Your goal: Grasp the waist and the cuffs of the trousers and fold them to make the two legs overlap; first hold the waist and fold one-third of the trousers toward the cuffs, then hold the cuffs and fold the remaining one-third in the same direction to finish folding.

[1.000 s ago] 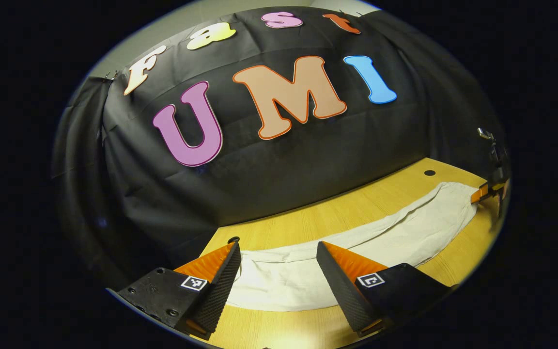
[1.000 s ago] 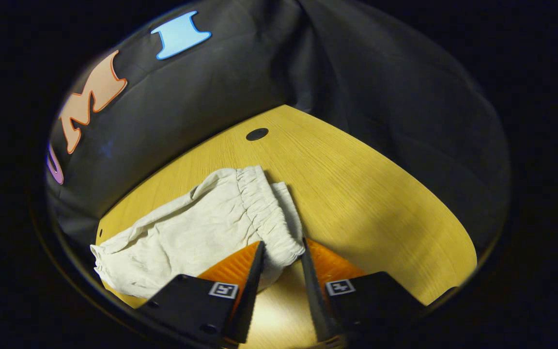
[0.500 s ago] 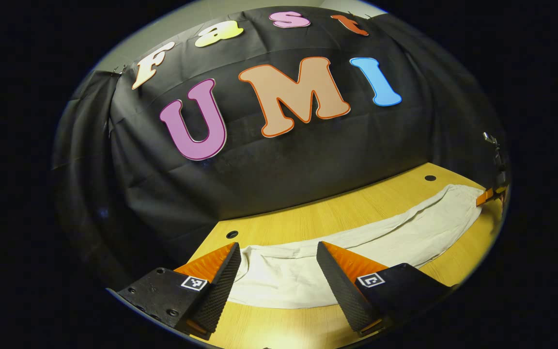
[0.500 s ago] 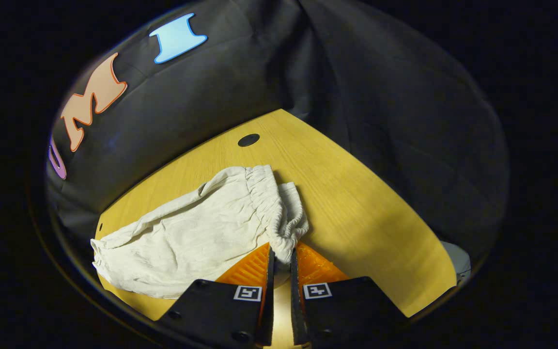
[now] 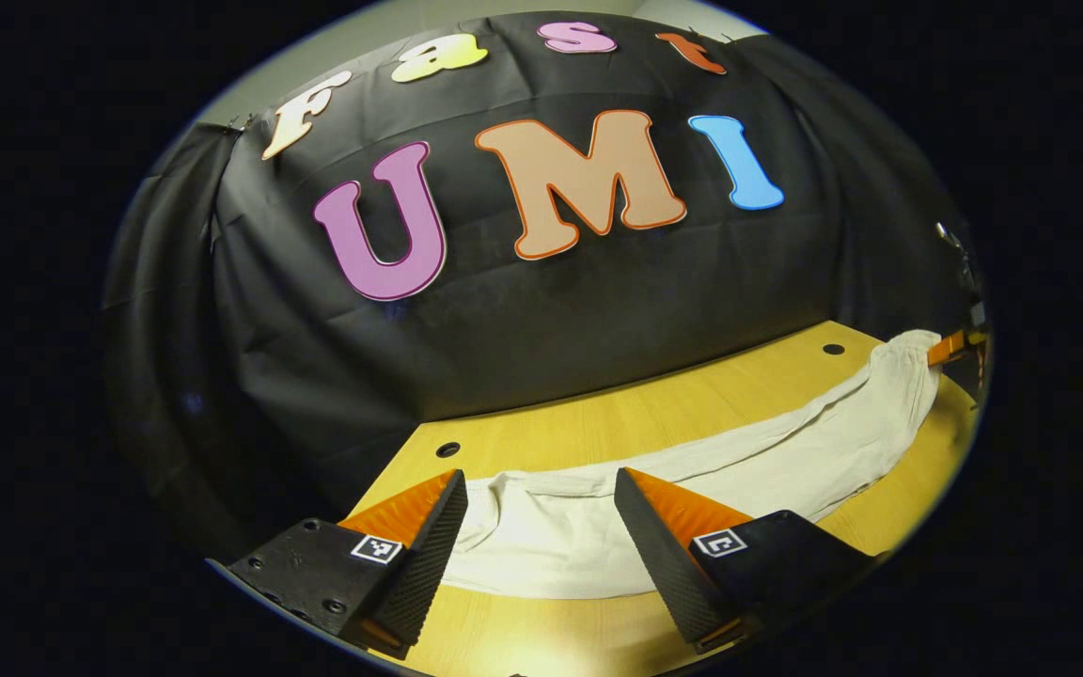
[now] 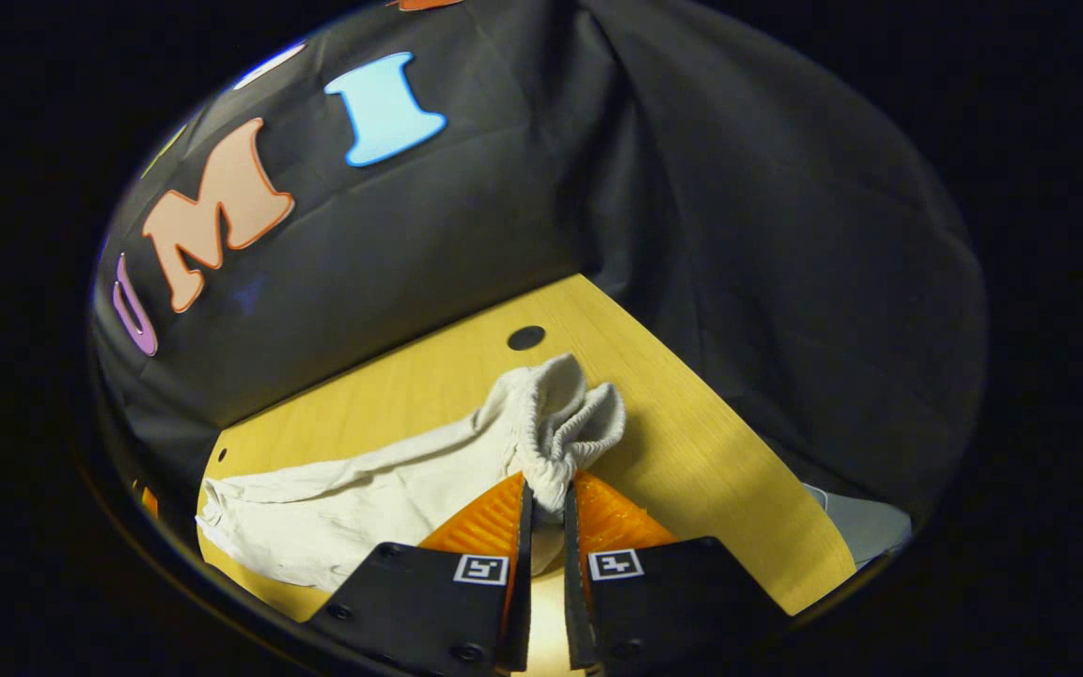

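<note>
The trousers [image 5: 692,489] stretch lengthwise across the counter [image 5: 598,423], from lower centre to the right edge of the left gripper view. The right gripper [image 6: 541,512] is clamped on the bunched waist [image 6: 551,432]. The left gripper [image 5: 537,508] stands open astride the cuff end, with bare counter beyond.

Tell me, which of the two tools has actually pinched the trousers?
The right tool: it grips the trousers at the waistband, while the left tool is open.
</note>
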Demonstrator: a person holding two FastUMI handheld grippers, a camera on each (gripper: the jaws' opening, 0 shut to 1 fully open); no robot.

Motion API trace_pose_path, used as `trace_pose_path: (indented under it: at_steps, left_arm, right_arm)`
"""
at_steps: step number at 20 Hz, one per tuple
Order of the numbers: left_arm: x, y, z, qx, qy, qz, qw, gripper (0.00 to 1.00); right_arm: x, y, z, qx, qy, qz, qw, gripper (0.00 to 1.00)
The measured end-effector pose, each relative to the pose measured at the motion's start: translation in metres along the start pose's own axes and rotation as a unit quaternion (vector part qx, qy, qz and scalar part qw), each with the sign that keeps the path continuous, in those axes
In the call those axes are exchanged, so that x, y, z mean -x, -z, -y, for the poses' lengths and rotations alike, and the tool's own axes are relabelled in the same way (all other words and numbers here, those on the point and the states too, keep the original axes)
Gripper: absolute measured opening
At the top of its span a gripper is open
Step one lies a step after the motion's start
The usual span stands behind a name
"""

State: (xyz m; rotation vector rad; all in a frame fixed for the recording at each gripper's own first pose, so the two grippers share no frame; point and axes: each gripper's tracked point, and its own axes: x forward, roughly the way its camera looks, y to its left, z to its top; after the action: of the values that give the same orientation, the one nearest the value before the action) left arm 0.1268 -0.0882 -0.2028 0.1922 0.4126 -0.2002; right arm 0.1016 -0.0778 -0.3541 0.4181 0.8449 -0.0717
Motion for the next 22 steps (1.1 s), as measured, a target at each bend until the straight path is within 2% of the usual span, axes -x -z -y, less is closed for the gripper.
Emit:
trace_pose_path:
  at_steps: [4,11,12,13,17,22]
  left_arm:
    - [-0.001,0.011,-0.026,0.019,-0.001,-0.005,1.000,0.96]
    - [0.000,0.036,-0.083,0.037,-0.016,-0.015,0.999,0.96]
    - [0.001,0.039,-0.091,0.039,-0.019,-0.017,0.999,0.92]
    - [0.002,0.042,-0.099,0.041,-0.022,-0.019,0.999,0.96]
    - [0.006,0.056,-0.129,0.042,-0.034,-0.026,0.998,0.96]
    - [0.011,0.072,-0.158,0.041,-0.045,-0.036,0.998,0.96]
  right_arm:
    - [0.014,-0.017,-0.065,0.021,-0.036,0.022,0.999,0.17]
    - [0.038,-0.022,-0.184,0.056,-0.094,0.048,0.993,0.17]
    - [0.039,-0.021,-0.199,0.057,-0.102,0.049,0.992,0.17]
    - [0.039,-0.019,-0.215,0.059,-0.110,0.049,0.991,0.17]
    - [0.043,-0.005,-0.268,0.063,-0.138,0.042,0.987,0.17]
    - [0.040,0.036,-0.318,0.081,-0.168,0.015,0.982,0.17]
